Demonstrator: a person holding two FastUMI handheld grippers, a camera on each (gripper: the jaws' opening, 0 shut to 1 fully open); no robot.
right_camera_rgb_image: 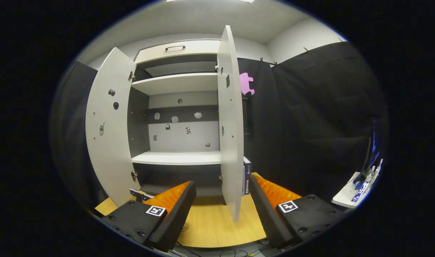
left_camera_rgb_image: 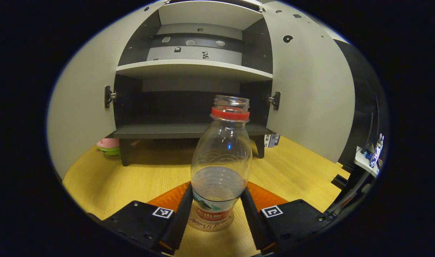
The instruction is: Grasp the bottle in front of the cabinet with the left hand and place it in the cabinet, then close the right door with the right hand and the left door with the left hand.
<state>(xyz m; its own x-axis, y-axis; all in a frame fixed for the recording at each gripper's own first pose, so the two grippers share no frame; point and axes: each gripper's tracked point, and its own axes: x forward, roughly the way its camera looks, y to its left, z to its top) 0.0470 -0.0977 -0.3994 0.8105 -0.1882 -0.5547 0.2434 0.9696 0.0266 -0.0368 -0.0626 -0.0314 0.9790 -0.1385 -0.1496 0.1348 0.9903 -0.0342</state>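
A clear, capless plastic bottle (left_camera_rgb_image: pixel 221 160) with a red neck ring stands upright on the wooden table (left_camera_rgb_image: pixel 296 167), in front of the open cabinet (left_camera_rgb_image: pixel 192 67). My left gripper (left_camera_rgb_image: pixel 217 200) is shut on the bottle, one finger pressing each side of its lower body. The cabinet's left door (left_camera_rgb_image: pixel 81 107) and right door (left_camera_rgb_image: pixel 310 92) are swung wide, and its dark bottom shelf (left_camera_rgb_image: pixel 181 130) is bare. In the right gripper view, my right gripper (right_camera_rgb_image: pixel 221 200) is open and holds nothing. It is short of the right door (right_camera_rgb_image: pixel 231 135), which stands edge-on ahead, with the left door (right_camera_rgb_image: pixel 108 128) farther left.
A pink and green object (left_camera_rgb_image: pixel 108 146) lies on the table by the cabinet's left foot. A small box (left_camera_rgb_image: pixel 272 140) stands by the right foot, also seen behind the right door as a box (right_camera_rgb_image: pixel 246 175). A white side table (left_camera_rgb_image: pixel 367 160) with small items is at the far right.
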